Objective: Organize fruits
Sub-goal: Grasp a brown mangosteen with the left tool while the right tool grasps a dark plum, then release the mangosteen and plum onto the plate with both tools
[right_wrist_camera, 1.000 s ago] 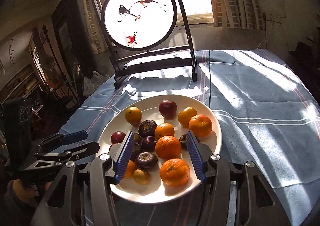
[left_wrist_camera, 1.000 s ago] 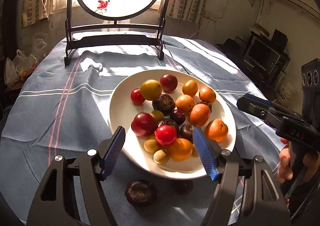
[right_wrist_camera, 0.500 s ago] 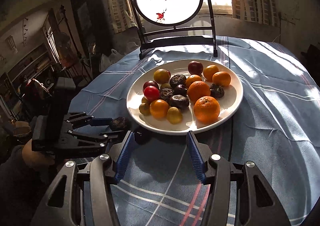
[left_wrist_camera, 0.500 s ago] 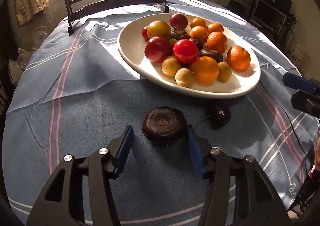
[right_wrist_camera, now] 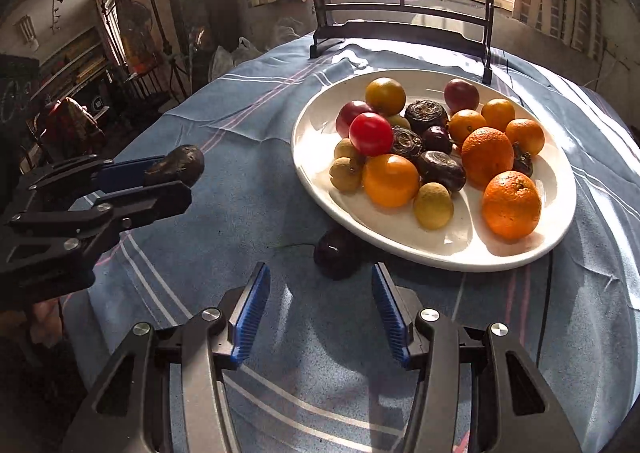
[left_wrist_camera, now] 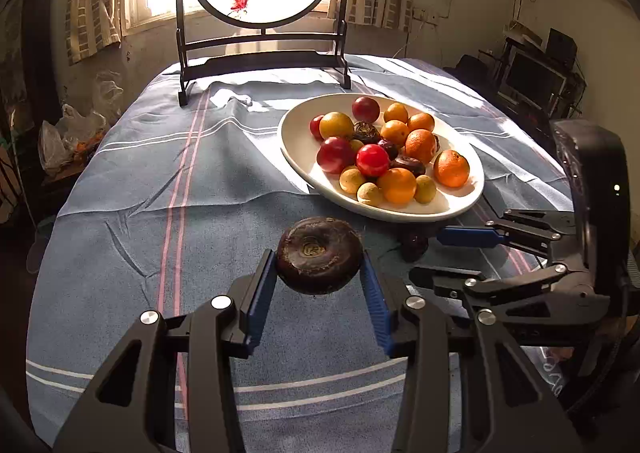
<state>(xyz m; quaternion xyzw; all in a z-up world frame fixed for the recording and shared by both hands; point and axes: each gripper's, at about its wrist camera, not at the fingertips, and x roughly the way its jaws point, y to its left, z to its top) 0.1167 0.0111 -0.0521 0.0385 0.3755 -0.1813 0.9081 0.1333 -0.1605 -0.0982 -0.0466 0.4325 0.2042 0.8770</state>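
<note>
My left gripper (left_wrist_camera: pixel 320 289) is shut on a dark brown water chestnut (left_wrist_camera: pixel 320 255) and holds it above the blue cloth; it also shows in the right wrist view (right_wrist_camera: pixel 176 167). My right gripper (right_wrist_camera: pixel 318 309) is open and empty, just short of a small dark purple fruit (right_wrist_camera: pixel 336 253) that lies on the cloth against the plate's near rim. That fruit also shows in the left wrist view (left_wrist_camera: pixel 414 245). The white oval plate (right_wrist_camera: pixel 440 249) holds several oranges, red and yellow fruits, longans and dark chestnuts.
A round painted screen on a dark stand (left_wrist_camera: pixel 262 53) stands at the table's far edge. The blue striped cloth (left_wrist_camera: pixel 160 181) covers the round table. Furniture and bags crowd the room's edges.
My left gripper closed on the water chestnut and lifted it off the cloth. My right gripper moved down and forward toward the small dark fruit by the plate.
</note>
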